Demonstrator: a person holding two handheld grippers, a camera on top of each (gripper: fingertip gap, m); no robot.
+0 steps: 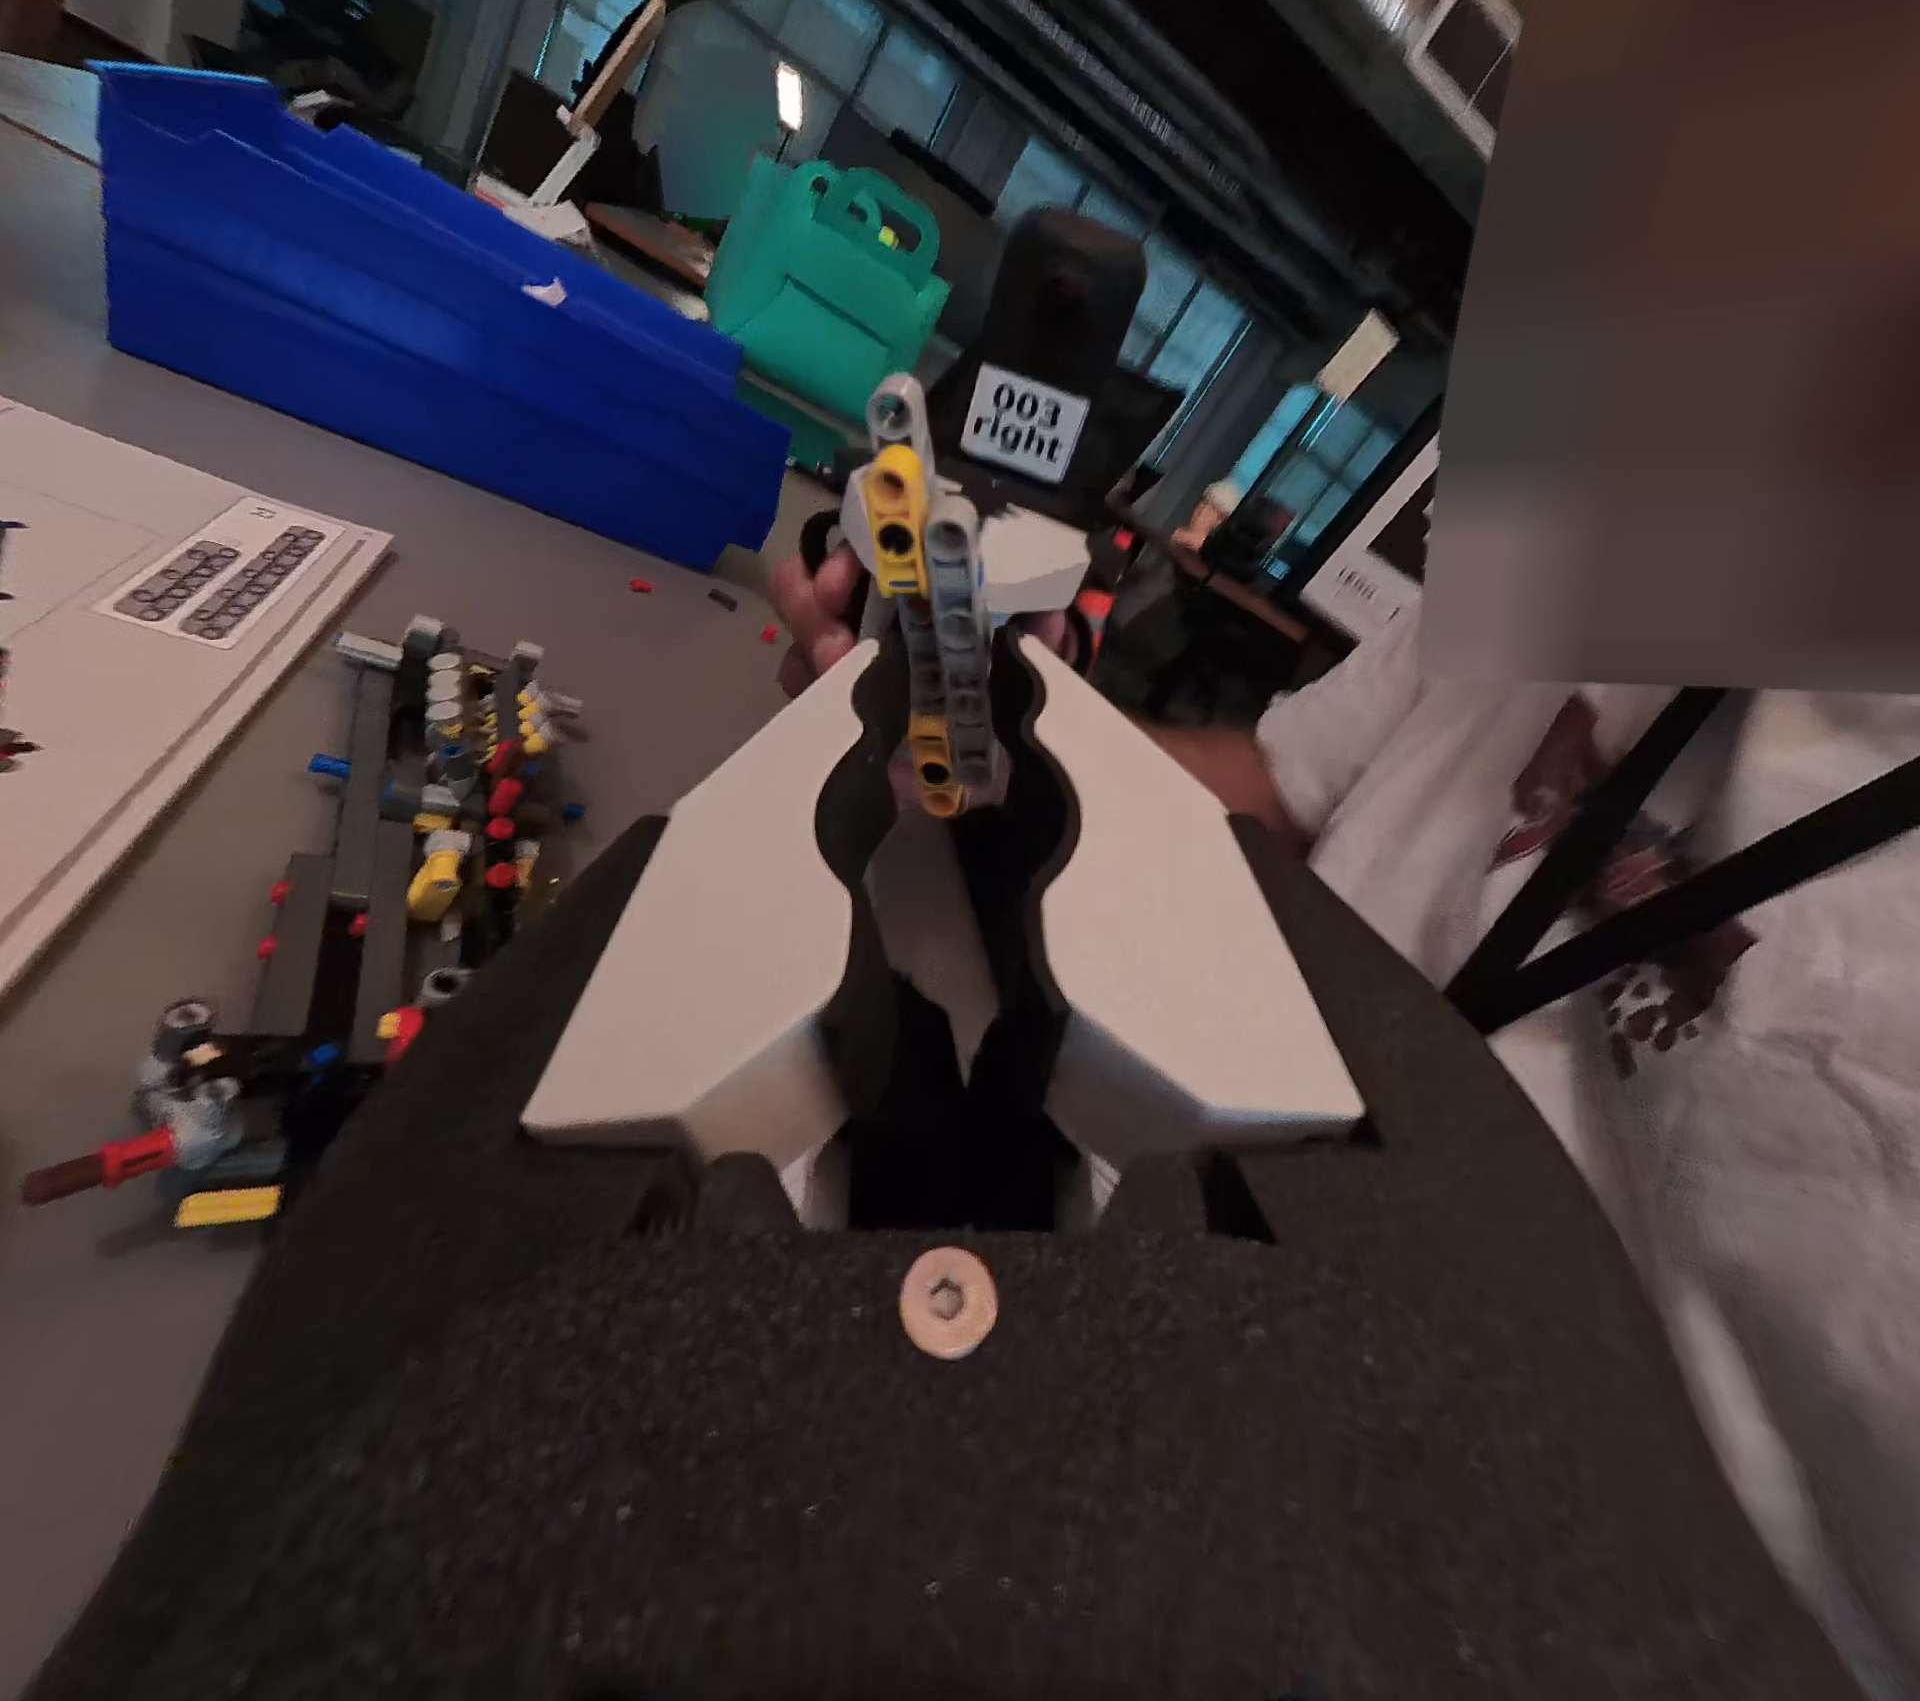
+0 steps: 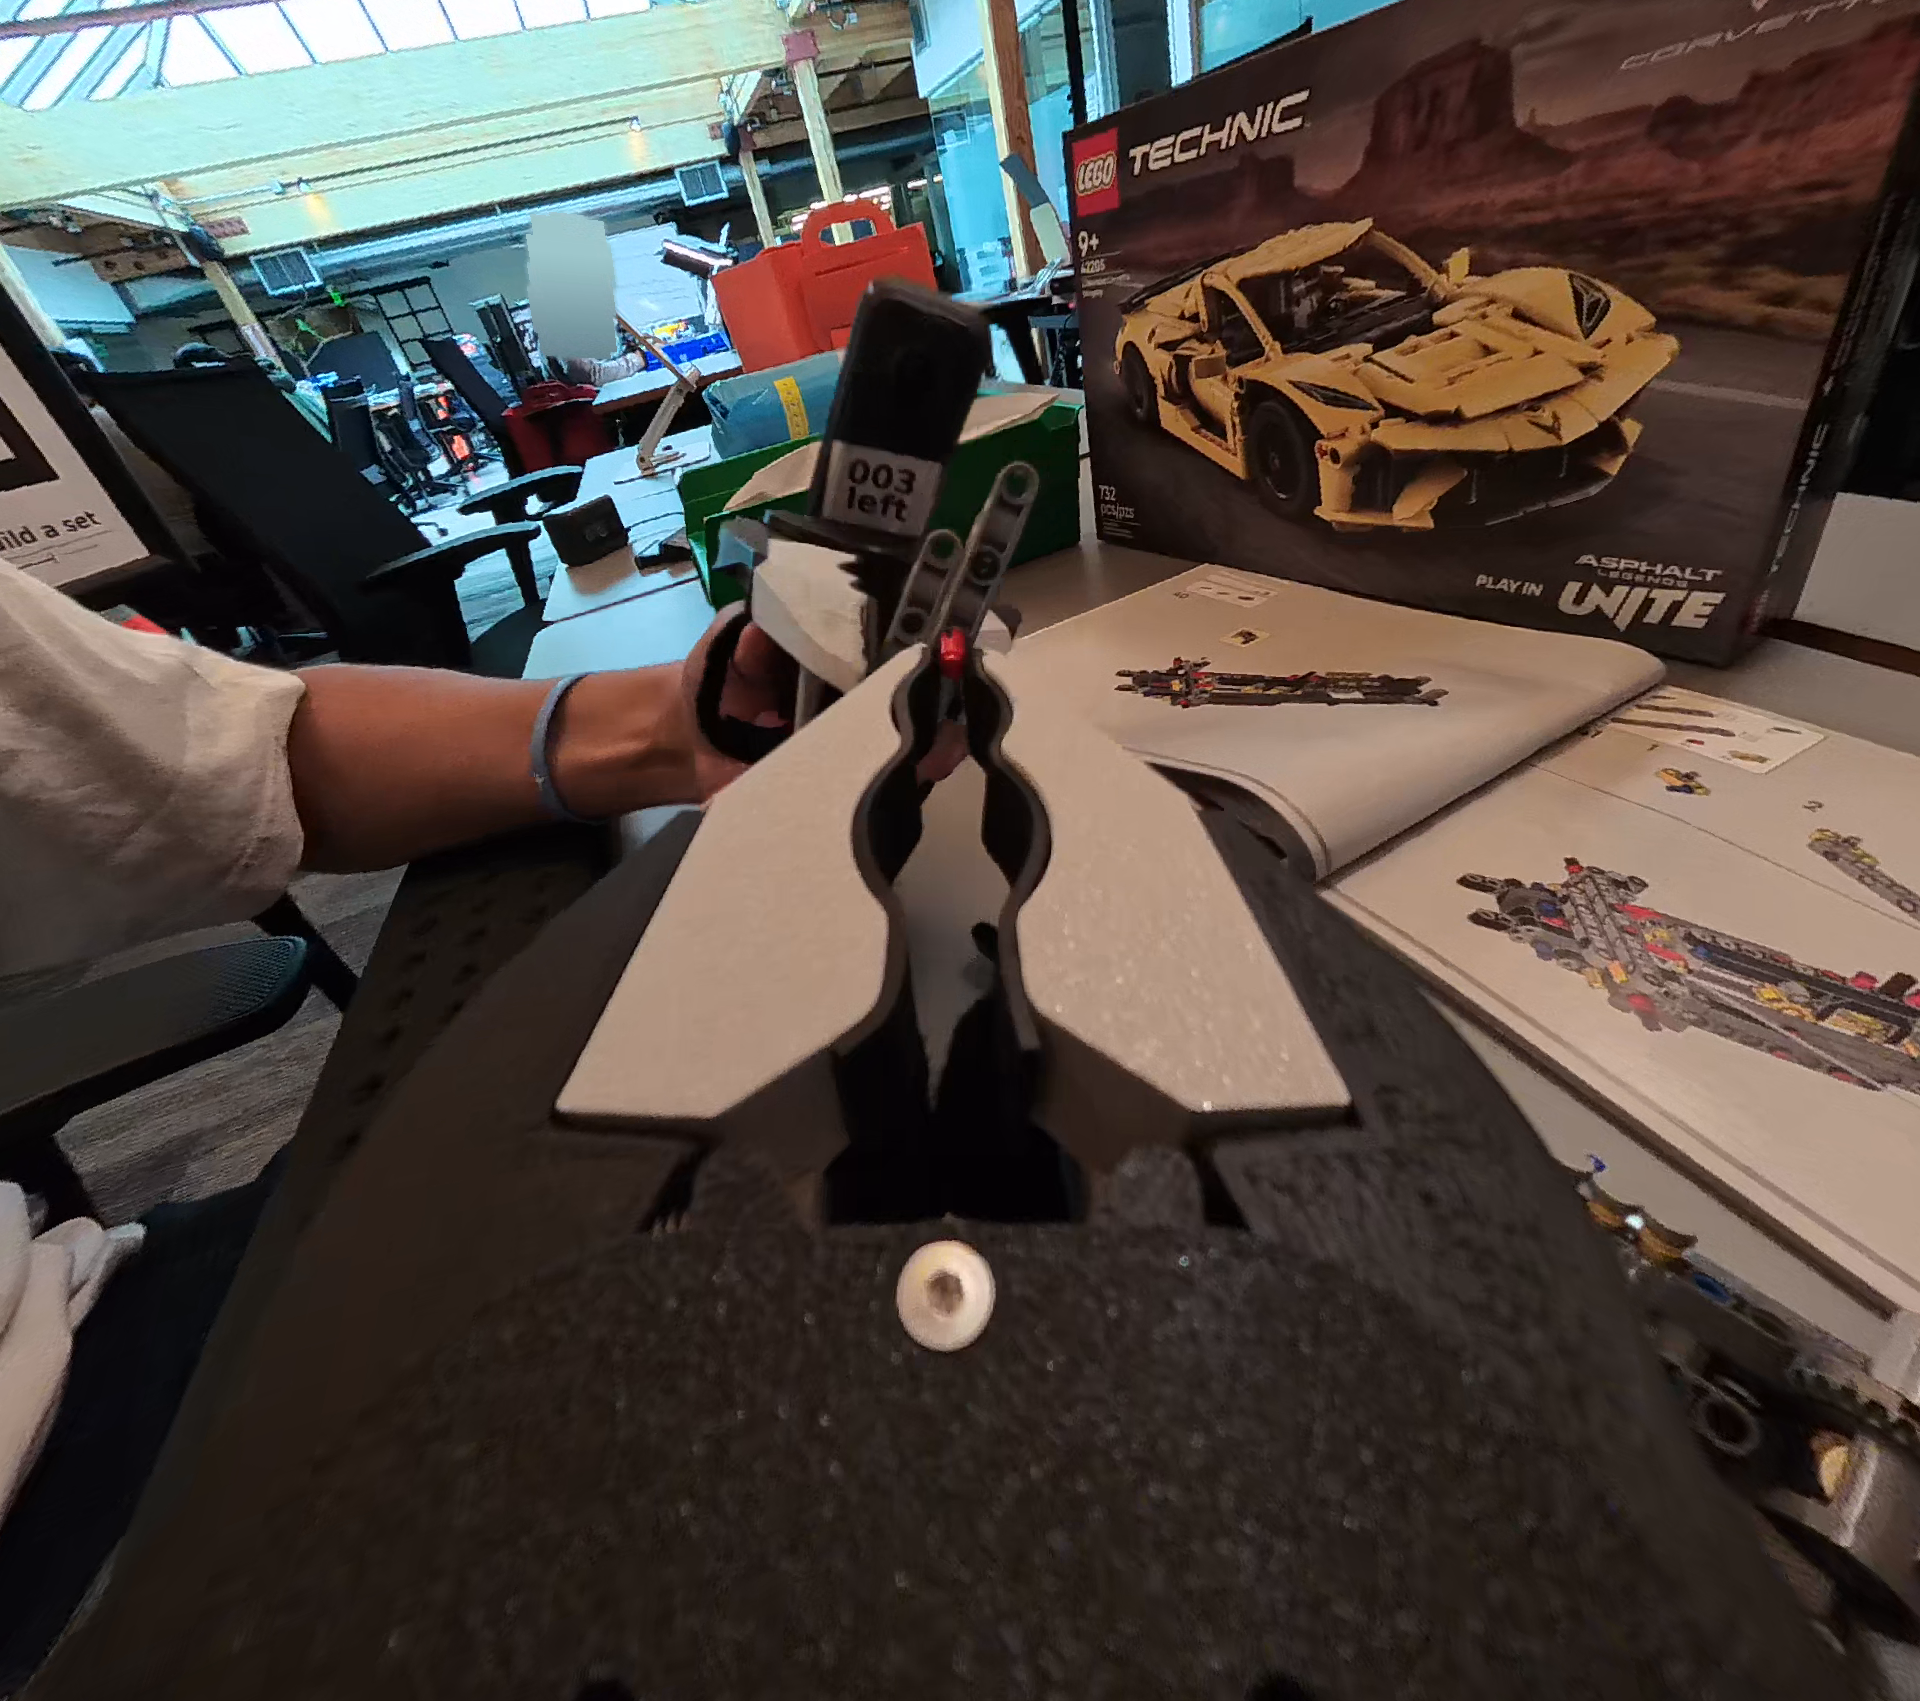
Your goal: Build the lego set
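While the loose Technic parts lie on the table left of the beam assembly, the left gripper is clamped on that grey-and-yellow assembly, its long axis upright. Right of it, the right gripper pinches a small red pin just beside the beams, apparently for insertion. Farther left, the blue bin hides its contents.

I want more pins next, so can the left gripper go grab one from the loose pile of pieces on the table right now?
Probably not yet: the left gripper is shut on the grey-and-yellow beam assembly, so its jaws are occupied. The path to the parts pile looks unobstructed.
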